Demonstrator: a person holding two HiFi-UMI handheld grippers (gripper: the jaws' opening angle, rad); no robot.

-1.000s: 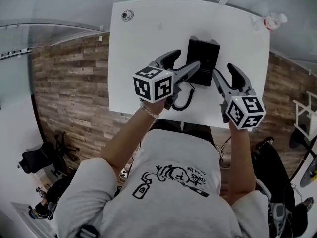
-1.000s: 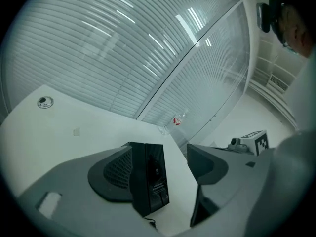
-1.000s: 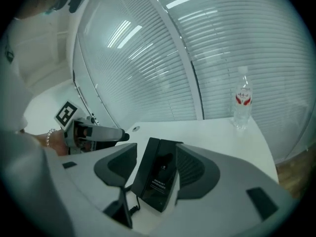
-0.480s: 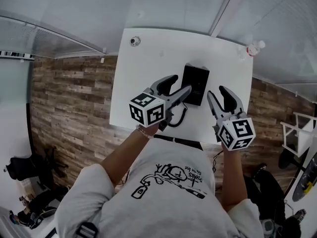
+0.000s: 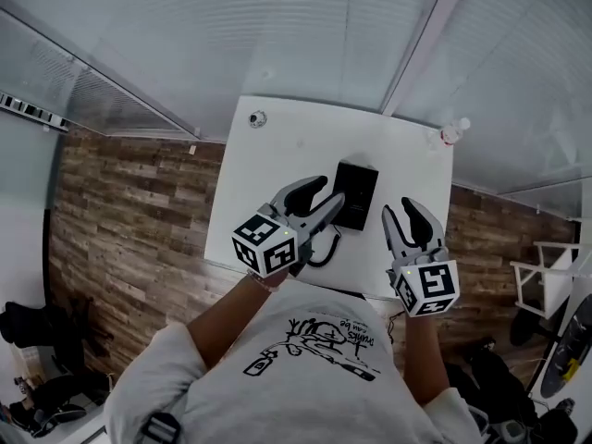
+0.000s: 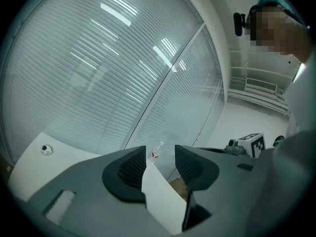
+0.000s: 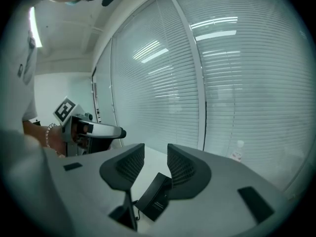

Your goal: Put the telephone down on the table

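The black telephone (image 5: 354, 195) lies flat on the white table (image 5: 277, 155), with its coiled cord (image 5: 319, 248) trailing toward the front edge. Neither gripper touches it. My left gripper (image 5: 328, 195) hovers above the phone's left side and my right gripper (image 5: 400, 213) hangs to the phone's right; both sets of jaws are closing with nothing between them. In the right gripper view the telephone (image 7: 155, 197) shows well below the narrow gap of the right gripper (image 7: 155, 157). In the left gripper view only the table (image 6: 158, 196) shows beneath the left gripper (image 6: 160, 154).
A small plastic bottle (image 5: 449, 132) stands at the table's far right corner, and a round cable port (image 5: 256, 118) sits at the far left corner. Glass walls with blinds rise behind the table. Wood-pattern floor surrounds it.
Both grippers have lifted up away from the table and their jaws have narrowed. The telephone stays where it lay, now farther below them.
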